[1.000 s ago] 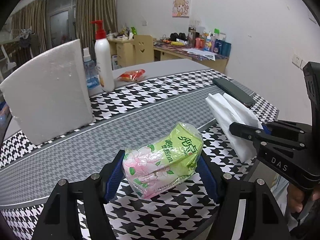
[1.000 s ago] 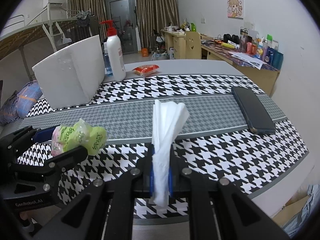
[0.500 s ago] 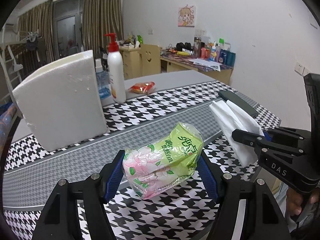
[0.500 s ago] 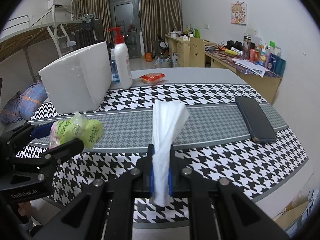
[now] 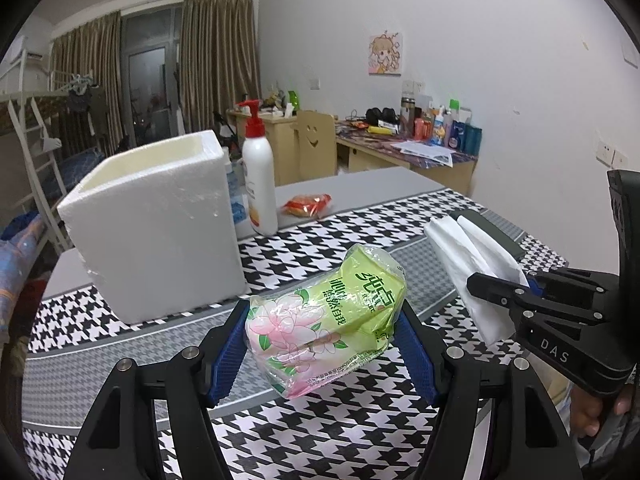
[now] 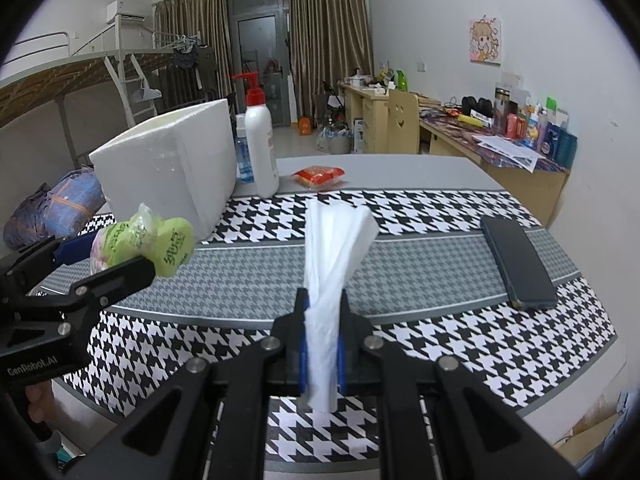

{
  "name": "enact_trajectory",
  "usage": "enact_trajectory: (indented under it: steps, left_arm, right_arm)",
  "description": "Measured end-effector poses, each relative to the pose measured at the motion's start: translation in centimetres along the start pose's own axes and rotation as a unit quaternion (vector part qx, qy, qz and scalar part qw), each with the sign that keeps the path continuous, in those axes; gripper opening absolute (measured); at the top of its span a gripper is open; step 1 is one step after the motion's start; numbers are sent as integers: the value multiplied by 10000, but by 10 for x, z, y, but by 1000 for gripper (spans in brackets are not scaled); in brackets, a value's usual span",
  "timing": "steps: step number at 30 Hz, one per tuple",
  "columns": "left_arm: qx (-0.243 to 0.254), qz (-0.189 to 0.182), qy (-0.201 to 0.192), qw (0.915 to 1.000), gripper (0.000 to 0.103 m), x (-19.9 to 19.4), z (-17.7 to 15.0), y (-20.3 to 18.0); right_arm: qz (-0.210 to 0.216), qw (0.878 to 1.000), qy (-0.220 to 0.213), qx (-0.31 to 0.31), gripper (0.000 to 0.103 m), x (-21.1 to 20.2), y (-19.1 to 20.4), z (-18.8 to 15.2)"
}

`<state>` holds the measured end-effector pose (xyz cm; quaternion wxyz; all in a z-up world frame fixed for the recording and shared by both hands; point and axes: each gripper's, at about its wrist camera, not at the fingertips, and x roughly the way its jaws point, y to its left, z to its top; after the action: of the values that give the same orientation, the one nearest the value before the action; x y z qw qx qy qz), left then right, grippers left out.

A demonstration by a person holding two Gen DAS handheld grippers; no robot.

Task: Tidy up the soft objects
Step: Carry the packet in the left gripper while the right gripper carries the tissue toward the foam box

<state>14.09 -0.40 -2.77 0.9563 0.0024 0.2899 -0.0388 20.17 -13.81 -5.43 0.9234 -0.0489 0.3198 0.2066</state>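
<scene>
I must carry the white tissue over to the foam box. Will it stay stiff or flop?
Probably floppy: the tissue fans loosely above the right gripper and hangs below it. Likely very light; it looks squeezed thin between shut jaws.

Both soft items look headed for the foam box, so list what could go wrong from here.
1. The tissue pack bulges in its slippery wrap between the left hand-held gripper pads; it may squirt out.
2. The loose white tissues are pinched low by the right hand-held gripper; sheets may slide free.
3. The pump bottle beside the foam box could get knocked.

Green-pink tissue pack (image 5: 326, 322) — houndstooth tablecloth (image 5: 320, 432)
</scene>
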Motion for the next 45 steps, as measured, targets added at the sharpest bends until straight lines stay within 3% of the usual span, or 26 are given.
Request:
enact_trajectory:
  steps: [45]
  left_arm:
    - [-153,524,-690,9961,71,-45,37,42]
  right_arm:
    - [535,9949,-678,-524,14,-13,45,49]
